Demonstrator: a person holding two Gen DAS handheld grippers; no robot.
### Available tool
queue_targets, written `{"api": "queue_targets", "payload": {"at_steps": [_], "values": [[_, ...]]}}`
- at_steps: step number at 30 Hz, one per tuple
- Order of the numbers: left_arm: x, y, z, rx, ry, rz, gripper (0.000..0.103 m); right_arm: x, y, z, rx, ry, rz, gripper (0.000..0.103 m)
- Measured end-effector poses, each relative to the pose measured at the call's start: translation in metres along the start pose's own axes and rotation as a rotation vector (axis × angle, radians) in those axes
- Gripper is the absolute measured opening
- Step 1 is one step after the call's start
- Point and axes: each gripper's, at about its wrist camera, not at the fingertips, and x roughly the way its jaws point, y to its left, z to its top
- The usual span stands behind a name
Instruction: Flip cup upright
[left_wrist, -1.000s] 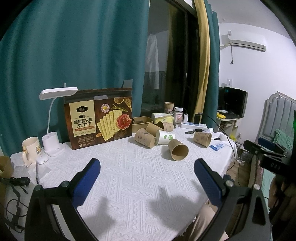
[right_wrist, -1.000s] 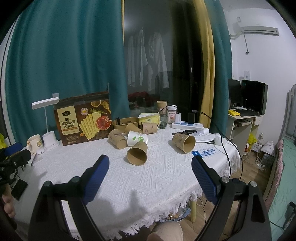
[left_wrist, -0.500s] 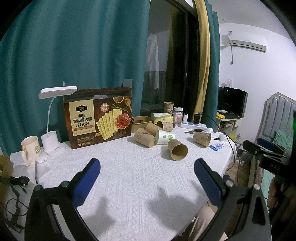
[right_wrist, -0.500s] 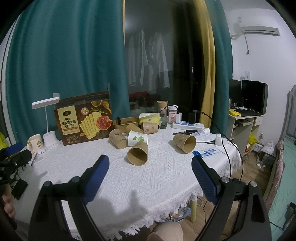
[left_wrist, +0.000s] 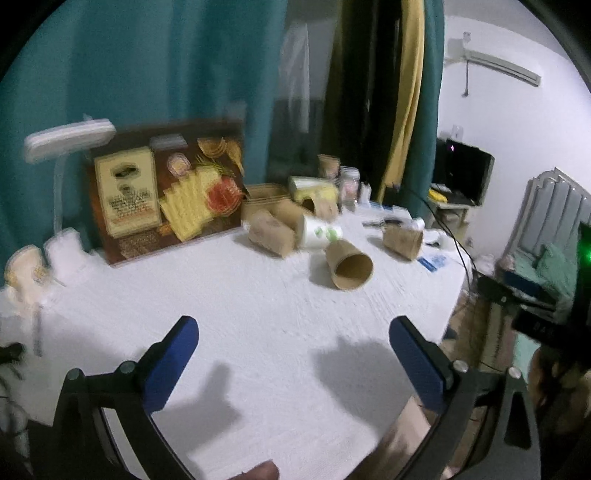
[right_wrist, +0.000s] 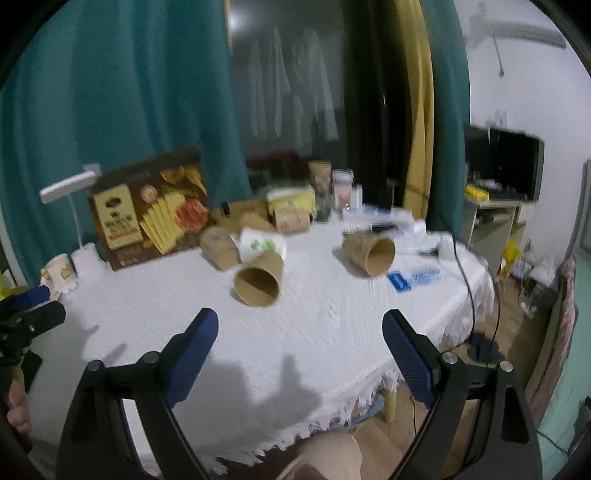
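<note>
Right gripper (right_wrist: 300, 334) with blue-padded black fingers spread wide, nothing between them, over white textured tablecloth (right_wrist: 332, 321). Ahead of jaws, slightly toward left finger: brown paper cup (right_wrist: 258, 278) on its side, mouth facing camera. Just behind it, touching or nearly so: white paper cup with green print (right_wrist: 263, 246), also tipped. Farther ahead, toward right finger: second brown paper cup (right_wrist: 369, 253) lying down, apart from the rest. Far left: brown cracker box (right_wrist: 147, 206), blurred.
</note>
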Motion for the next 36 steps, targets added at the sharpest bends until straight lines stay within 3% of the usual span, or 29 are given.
{"api": "queue_targets", "payload": {"at_steps": [10, 13, 18, 25, 27, 29, 31, 36], "values": [[0.134, -0.046, 0.050, 0.110, 0.157, -0.066, 0.103, 0.099, -0.063, 0.002, 0.052, 0.087, -0.032, 0.089], [0.172, -0.055, 0.065, 0.096, 0.203, -0.085, 0.103, 0.121, -0.081, 0.005, 0.080, 0.098, -0.028, 0.089], [0.238, -0.060, 0.084, -0.016, 0.294, -0.159, 0.103, 0.148, -0.098, 0.007, 0.117, 0.104, -0.009, 0.089], [0.305, -0.072, 0.084, -0.020, 0.414, -0.137, 0.102, 0.164, -0.110, -0.001, 0.158, 0.146, 0.027, 0.089], [0.313, -0.073, 0.079, -0.011, 0.450, -0.132, 0.095, 0.166, -0.114, -0.003, 0.174, 0.154, 0.040, 0.089], [0.316, -0.074, 0.074, 0.005, 0.476, -0.128, 0.078, 0.165, -0.118, -0.005, 0.193, 0.159, 0.054, 0.089], [0.314, -0.076, 0.069, 0.041, 0.494, -0.134, 0.069, 0.163, -0.119, -0.005, 0.206, 0.162, 0.063, 0.089], [0.286, -0.075, 0.070, 0.083, 0.470, -0.178, 0.067, 0.149, -0.109, -0.008, 0.204, 0.162, 0.072, 0.089]]}}
